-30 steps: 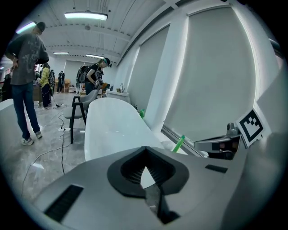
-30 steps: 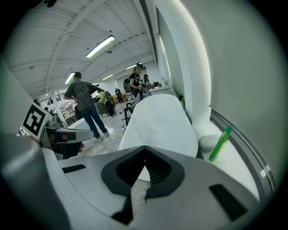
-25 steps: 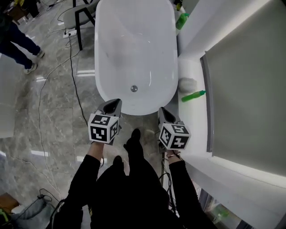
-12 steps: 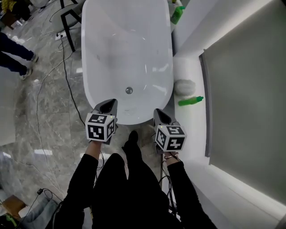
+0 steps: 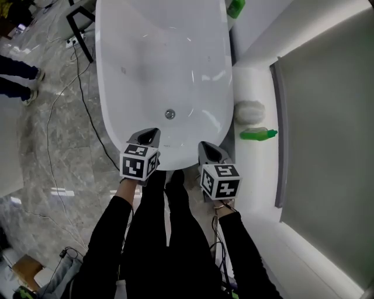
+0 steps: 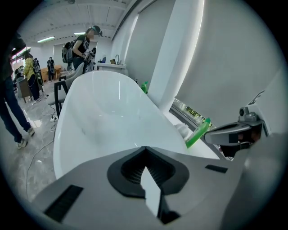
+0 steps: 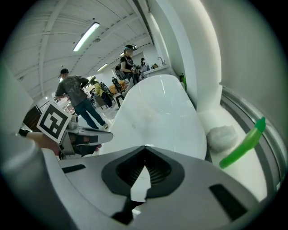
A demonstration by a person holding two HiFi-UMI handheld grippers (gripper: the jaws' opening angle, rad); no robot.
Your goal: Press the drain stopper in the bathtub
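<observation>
The white bathtub (image 5: 117,117) fills the top of the head view, and its round metal drain stopper (image 5: 170,114) sits in the tub floor near my end. My left gripper (image 5: 148,138) hangs over the near rim, shut and empty, just short of the stopper and a little to its left. Over the same rim further right, my right gripper (image 5: 206,148) is also shut on nothing. In the left gripper view the joined tips of my left gripper (image 6: 145,148) point along the tub (image 6: 108,112). The right gripper (image 7: 145,147) looks along the tub (image 7: 157,112) too; the stopper is hidden there.
A green bottle (image 5: 258,134) lies on the white ledge (image 5: 251,169) right of the tub, beside a pale crumpled cloth (image 5: 249,110). Another green bottle (image 5: 236,7) stands at the far end. A black cable (image 5: 82,105) and a chair (image 5: 79,23) are on the floor to the left; people stand beyond.
The person has stepped closer to the tub. Both grippers have gone from just short of the tub to over its near rim, still shut.
</observation>
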